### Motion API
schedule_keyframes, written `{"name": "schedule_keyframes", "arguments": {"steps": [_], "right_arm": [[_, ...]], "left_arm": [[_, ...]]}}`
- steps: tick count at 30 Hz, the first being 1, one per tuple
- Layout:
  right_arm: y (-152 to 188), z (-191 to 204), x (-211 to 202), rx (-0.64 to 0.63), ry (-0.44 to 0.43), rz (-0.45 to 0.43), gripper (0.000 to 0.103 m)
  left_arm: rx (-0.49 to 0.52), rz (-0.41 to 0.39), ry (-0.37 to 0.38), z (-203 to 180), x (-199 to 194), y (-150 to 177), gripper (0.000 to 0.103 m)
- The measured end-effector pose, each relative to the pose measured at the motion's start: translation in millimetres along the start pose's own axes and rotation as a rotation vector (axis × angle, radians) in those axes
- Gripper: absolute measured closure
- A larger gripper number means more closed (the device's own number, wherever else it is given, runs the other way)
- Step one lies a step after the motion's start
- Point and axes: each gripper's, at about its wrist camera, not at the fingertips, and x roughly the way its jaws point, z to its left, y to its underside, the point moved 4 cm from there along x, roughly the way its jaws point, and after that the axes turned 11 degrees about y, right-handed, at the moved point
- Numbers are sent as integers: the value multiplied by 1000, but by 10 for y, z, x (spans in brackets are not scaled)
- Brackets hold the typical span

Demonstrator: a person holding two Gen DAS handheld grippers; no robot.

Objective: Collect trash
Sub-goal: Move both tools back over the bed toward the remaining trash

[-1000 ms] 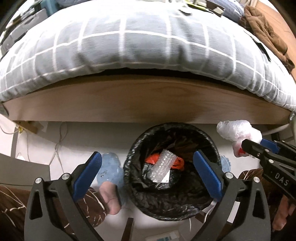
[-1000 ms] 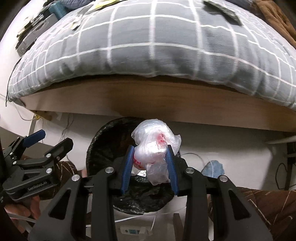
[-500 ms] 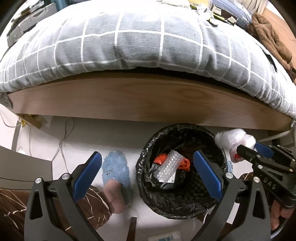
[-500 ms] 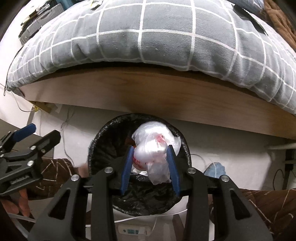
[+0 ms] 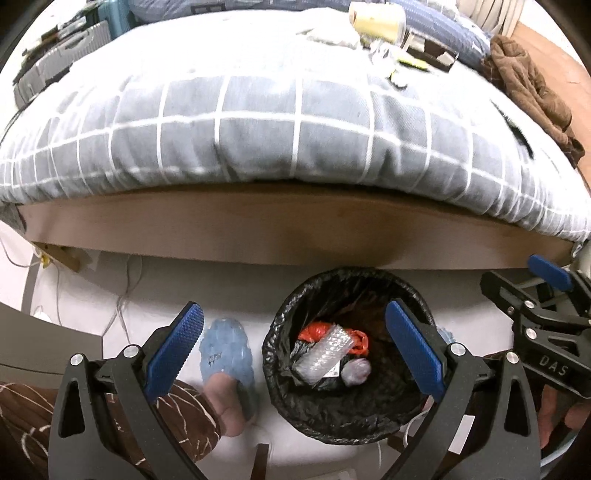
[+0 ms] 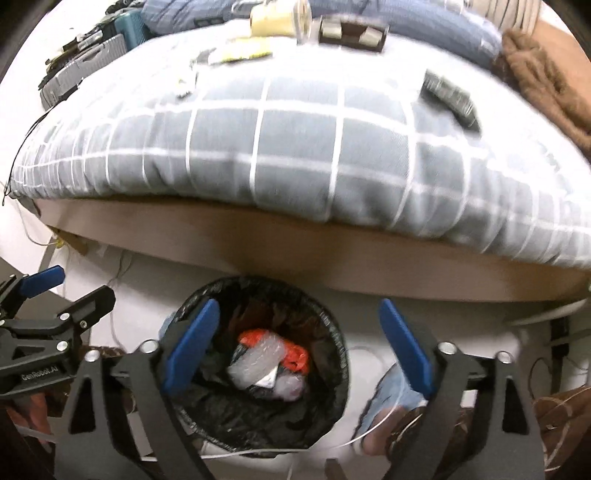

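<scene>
A round bin with a black liner [image 5: 288,391] stands on the floor by the bed; it also shows in the right wrist view [image 6: 334,369]. Inside lie a bubble-wrap piece [image 5: 321,356], orange plastic [image 5: 314,328] and the crumpled clear plastic bag [image 5: 355,371], also seen from the right wrist [image 6: 291,387]. My left gripper [image 5: 295,349] is open and empty above the bin. My right gripper [image 6: 297,345] is open and empty above the bin; it shows at the right edge of the left view [image 5: 517,284].
The wooden bed frame [image 5: 295,236] with a grey checked duvet [image 5: 258,122] rises behind the bin. More litter lies on the bed: a yellowish roll [image 5: 376,16] and wrappers [image 6: 243,51]. A foot in a blue slipper [image 5: 227,354] stands left of the bin. Cables run along the floor [image 5: 123,291].
My right gripper opened over the bin and the clear plastic bag dropped in. Both grippers have risen and pulled back, so more of the bed top shows.
</scene>
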Motion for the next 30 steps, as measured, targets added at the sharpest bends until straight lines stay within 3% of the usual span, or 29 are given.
{"name": "schedule_keyframes", "arguments": {"steps": [20,30], "right_arm": [[-546,-446,-519,83,87,-206,8],[-847,-703,-599,139,109,-256,8]], "left_arm": [[42,-160,35,-266,-575,-701,6],[68,-214,44,-367,-691,-1074,6]]}}
